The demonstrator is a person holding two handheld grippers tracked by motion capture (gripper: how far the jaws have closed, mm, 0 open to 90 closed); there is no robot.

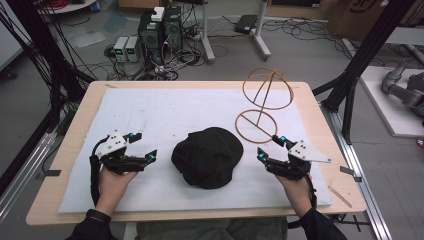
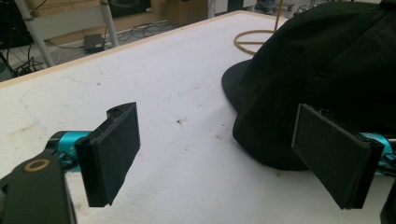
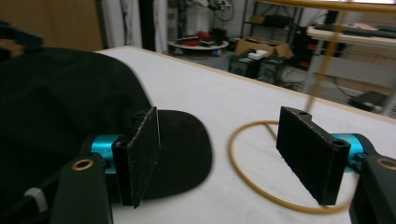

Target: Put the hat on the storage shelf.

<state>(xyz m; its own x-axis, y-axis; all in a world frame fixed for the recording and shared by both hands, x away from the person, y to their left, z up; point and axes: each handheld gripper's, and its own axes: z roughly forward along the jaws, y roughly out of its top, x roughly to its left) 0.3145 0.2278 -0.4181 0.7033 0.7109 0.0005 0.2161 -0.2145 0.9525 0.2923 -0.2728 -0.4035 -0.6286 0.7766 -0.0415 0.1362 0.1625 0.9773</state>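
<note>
the black cap (image 1: 207, 156) lies crown up on the white foam mat (image 1: 150, 107), between the two tools and touching neither. the left gripper (image 1: 142, 146) sits just off the cap's left flank with its jaws spread wide and nothing between them; in the left gripper view the far jaw stands in front of the cap's (image 2: 327, 70) lower edge, while bare mat (image 2: 177, 93) runs ahead of the near jaw out to the pale wooden table (image 1: 80, 125) edge. the right gripper (image 1: 270, 146) mirrors it off the cap's right side, also wide apart and empty; one jaw stands just beside the cap's (image 3: 56, 107) rounded brim, the other over the base ring of the wire hat stand (image 3: 261, 186). that stand (image 1: 262, 102) rises just beyond the right gripper, a thin tan wire frame with a flat hoop on the mat and a rounded cage on top, so room there is tight. ahead of the left gripper the mat is open up to its far edge.

the cap is matte, soft fabric, slightly slumped, its brim stiff and curved. the mat is rough, faintly stained foam. the jaw pads are flat, dull black rectangles on teal fittings.
</note>
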